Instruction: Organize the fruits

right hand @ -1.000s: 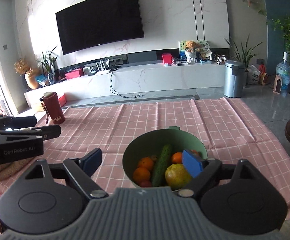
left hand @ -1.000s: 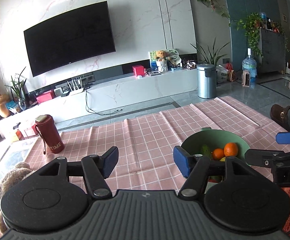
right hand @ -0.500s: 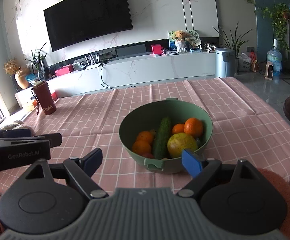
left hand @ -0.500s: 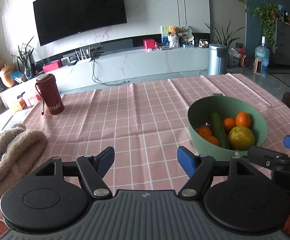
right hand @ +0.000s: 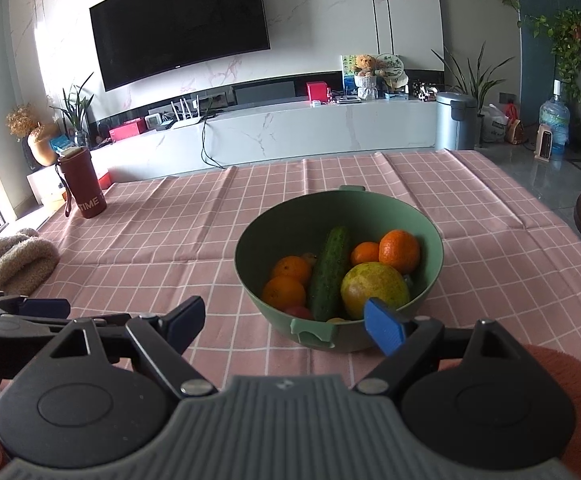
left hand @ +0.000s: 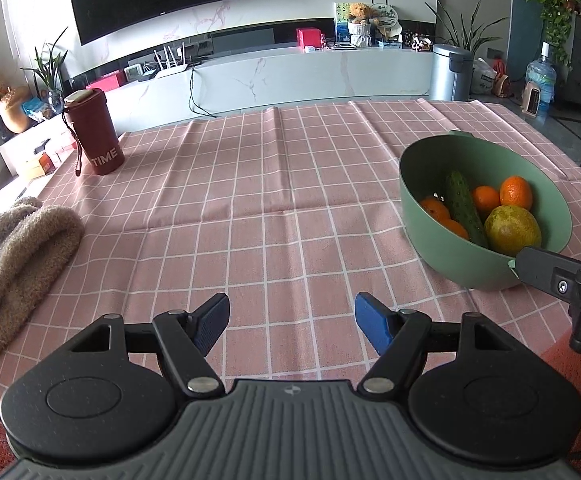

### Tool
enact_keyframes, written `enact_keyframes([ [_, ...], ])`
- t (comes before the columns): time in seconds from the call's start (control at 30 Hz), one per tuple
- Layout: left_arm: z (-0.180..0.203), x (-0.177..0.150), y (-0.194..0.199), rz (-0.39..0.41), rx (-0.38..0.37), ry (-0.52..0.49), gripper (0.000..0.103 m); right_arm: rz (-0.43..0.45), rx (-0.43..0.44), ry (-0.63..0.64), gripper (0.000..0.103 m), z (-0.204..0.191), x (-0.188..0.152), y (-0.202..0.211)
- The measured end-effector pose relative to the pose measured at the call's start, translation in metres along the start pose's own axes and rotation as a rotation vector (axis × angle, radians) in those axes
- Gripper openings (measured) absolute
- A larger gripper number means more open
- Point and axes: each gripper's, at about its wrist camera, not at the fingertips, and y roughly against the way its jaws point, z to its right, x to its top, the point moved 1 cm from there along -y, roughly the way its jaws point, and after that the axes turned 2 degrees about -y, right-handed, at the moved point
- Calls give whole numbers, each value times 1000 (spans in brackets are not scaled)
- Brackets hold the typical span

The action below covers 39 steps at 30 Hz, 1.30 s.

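Observation:
A green bowl (right hand: 290, 216) stands on the pink checked tablecloth (right hand: 170, 240). It holds a cucumber (right hand: 330, 268), several oranges (right hand: 400, 250) and a yellow-green round fruit (right hand: 374, 290). The bowl also shows in the left wrist view (left hand: 462, 264), at the right. My right gripper (right hand: 282, 326) is open and empty, just in front of the bowl's near rim. My left gripper (left hand: 290, 322) is open and empty over bare cloth, left of the bowl. The right gripper's fingers (left hand: 546, 266) show at the right edge of the left wrist view.
A dark red tumbler (left hand: 94, 136) marked TIME stands at the table's far left. A beige woolly cloth (left hand: 14, 256) lies at the left edge. Beyond the table are a TV console (right hand: 290, 128) and a metal bin (right hand: 456, 120).
Both grippers have drawn back and tilted down. The bowl now sits further ahead and its contents show fully. Both stay open.

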Motion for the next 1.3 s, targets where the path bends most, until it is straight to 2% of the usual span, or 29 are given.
enact_keyframes([
  [1.3,-1,5,5,6,-1,2,84,17,-22,29,85,-2,-1,9],
])
